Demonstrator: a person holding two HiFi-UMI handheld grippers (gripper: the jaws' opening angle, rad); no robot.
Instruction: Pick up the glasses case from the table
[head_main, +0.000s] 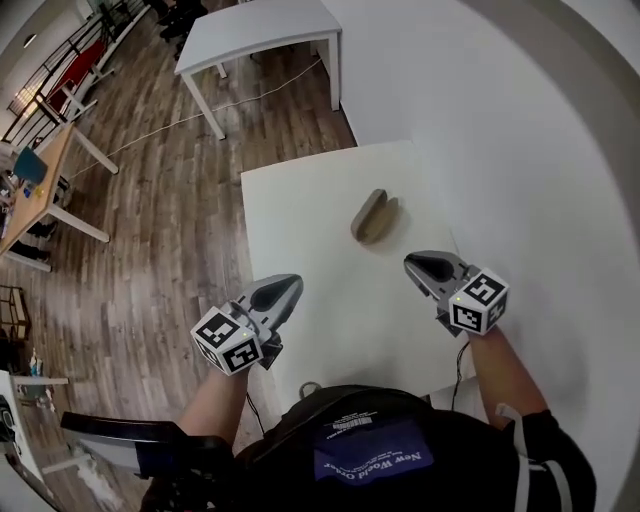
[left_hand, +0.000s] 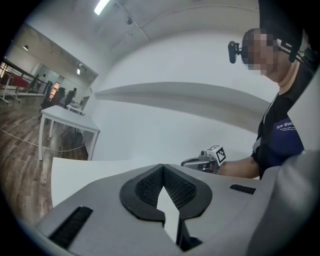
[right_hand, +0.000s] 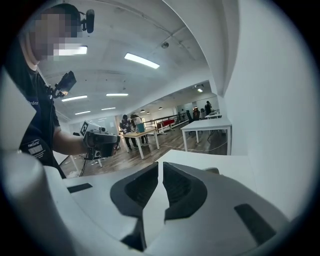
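**Head view:** the shirt print (head_main: 372, 458) is reading "New World"; the rest is unclear. The glasses case (head_main: 375, 217) is lying on the white bench (head_main: 300, 215), apart from both tools. The left hand-held gripper (head_main: 293, 285) is hovering at the case's 7 o'clock, over the bench's left edge. The right hand-held gripper (head_main: 412, 264) is hovering at 5 o'clock. Both are pointing toward 12, with bare bench lying ahead of them.

**Left gripper view:** the jaws are meeting at the tips, holding nothing.

**Right gripper view:** the jaws are standing narrow with a thin slit between them, holding nothing.
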